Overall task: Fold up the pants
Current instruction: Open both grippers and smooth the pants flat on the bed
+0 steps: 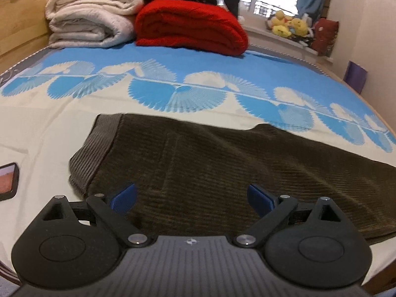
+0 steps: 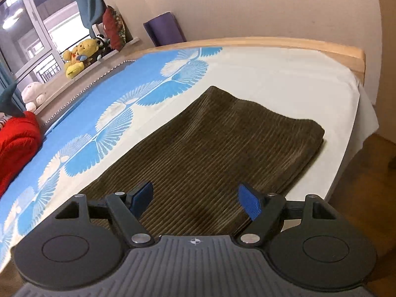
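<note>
Dark olive corduroy pants (image 1: 210, 168) lie flat on the bed, folded lengthwise, with the ribbed waistband (image 1: 91, 153) at the left end. In the right wrist view the pants (image 2: 210, 148) stretch away to a folded end near the bed's foot. My left gripper (image 1: 191, 198) is open and empty, hovering just above the pants near the waistband. My right gripper (image 2: 195, 200) is open and empty, hovering above the leg part of the pants.
The bed has a cream and blue patterned cover (image 1: 160, 91). Folded cream blankets (image 1: 91, 17) and a red blanket (image 1: 190, 27) are stacked at the far side. A phone (image 1: 8, 180) lies at left. The wooden bed frame (image 2: 297, 47) and the bed's edge (image 2: 346, 153) are at right.
</note>
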Available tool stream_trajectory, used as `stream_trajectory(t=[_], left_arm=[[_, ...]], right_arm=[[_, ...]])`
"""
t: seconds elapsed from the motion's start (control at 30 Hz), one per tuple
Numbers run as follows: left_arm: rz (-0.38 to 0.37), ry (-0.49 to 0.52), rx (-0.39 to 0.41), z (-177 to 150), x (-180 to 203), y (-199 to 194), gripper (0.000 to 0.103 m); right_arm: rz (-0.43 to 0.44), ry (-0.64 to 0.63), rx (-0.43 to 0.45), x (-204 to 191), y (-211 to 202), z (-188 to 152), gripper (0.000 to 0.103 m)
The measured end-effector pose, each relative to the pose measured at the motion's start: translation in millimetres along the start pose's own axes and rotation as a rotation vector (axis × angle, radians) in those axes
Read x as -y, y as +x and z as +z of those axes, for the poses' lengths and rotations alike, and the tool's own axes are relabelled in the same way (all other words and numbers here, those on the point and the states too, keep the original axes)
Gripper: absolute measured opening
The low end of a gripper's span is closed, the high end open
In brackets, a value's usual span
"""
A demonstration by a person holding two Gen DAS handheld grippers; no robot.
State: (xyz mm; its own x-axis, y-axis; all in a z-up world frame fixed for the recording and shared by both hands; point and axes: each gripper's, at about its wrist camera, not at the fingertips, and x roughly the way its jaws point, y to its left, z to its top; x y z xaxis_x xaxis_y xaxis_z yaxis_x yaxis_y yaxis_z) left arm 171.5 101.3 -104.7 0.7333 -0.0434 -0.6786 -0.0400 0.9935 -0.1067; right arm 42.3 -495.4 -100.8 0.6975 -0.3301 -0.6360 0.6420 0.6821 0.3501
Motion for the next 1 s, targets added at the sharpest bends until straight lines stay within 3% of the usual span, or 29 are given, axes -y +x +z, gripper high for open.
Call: stream_trajectory(t=[0.1, 0.27, 0.57, 0.83, 1.0], left_arm=[[0.040, -0.026, -0.024, -1.8, -14.7, 13.0, 0.098], [0.097, -0.074, -0.062, -0.5, -36.2, 29.3, 0.098], [0.118, -0.115, -0.088, 5.6, -50.5, 35.0, 0.098], [0.125, -0.101, -0.101, 7.4, -47.2, 38.7, 0.098], [0.074, -0.162, -0.147, 13.7, -50.9, 34.6, 0.098]], right_arm=[[0.023, -0.022, -0.010, -6.6, 5.7, -1.3, 0.078], [0.016, -0.170, -0.020, -32.3, 8.9, -9.0, 0.078], [-0.076, -0.204, -0.041, -46.2, 26.3, -11.3, 0.078], [-0.088, -0.261, -0.059, -61.6, 35.3, -15.6, 0.078], [-0.083, -0.284, -0.061, -68.8, 36.4, -17.0, 0.078]])
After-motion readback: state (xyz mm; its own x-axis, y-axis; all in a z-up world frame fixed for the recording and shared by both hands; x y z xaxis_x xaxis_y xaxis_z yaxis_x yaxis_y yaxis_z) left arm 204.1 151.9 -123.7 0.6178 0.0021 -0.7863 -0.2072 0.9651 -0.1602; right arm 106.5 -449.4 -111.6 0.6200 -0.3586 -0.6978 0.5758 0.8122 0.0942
